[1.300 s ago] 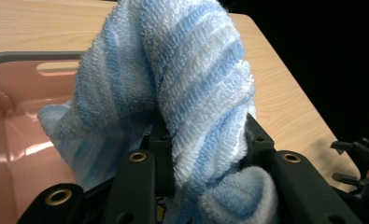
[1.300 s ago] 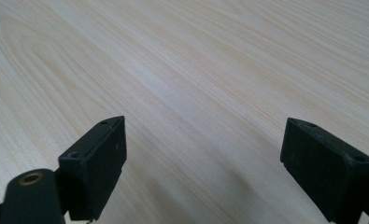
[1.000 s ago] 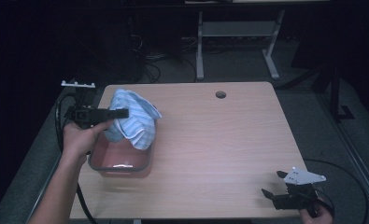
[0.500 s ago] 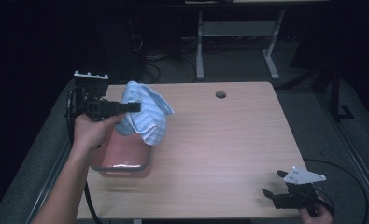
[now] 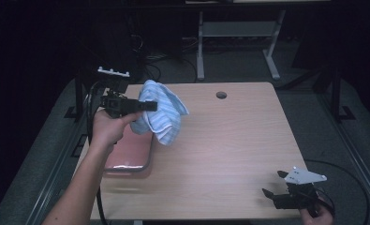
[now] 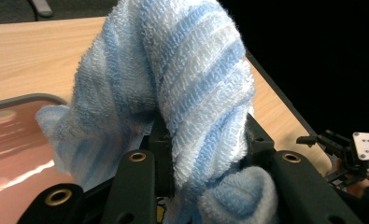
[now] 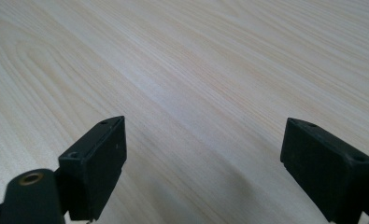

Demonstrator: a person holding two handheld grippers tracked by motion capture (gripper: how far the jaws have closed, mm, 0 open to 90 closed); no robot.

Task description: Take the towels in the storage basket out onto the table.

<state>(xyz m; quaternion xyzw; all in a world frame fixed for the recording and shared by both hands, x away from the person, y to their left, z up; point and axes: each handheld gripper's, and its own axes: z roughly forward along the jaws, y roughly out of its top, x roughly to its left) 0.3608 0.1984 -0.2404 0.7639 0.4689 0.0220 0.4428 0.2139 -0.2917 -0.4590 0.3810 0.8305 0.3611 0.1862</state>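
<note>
Jaws of the left gripper point(image 5: 147, 106) are clamped on a bunched blue-striped towel point(image 5: 161, 112), held clear above the pink tray point(image 5: 140, 154) so it hangs free. Right gripper point(image 5: 276, 194) jaws are spread wide, parked idle at the table point(image 5: 229, 140) corner.

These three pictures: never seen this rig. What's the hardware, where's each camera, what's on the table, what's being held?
No robot here: a person holds a pair of hand-held tongs in each hand. The high view looks down on the wooden table from above the person's side. The other two cameras ride on the tongs and look along their black jaws.

The left tongs are shut on a blue-and-white striped towel, lifted above a pink tray near the table's left edge. In the left gripper view the towel bulges between the jaws.

The right tongs sit at the table's near right corner, open and empty; their own view shows bare wood between the jaws.
</note>
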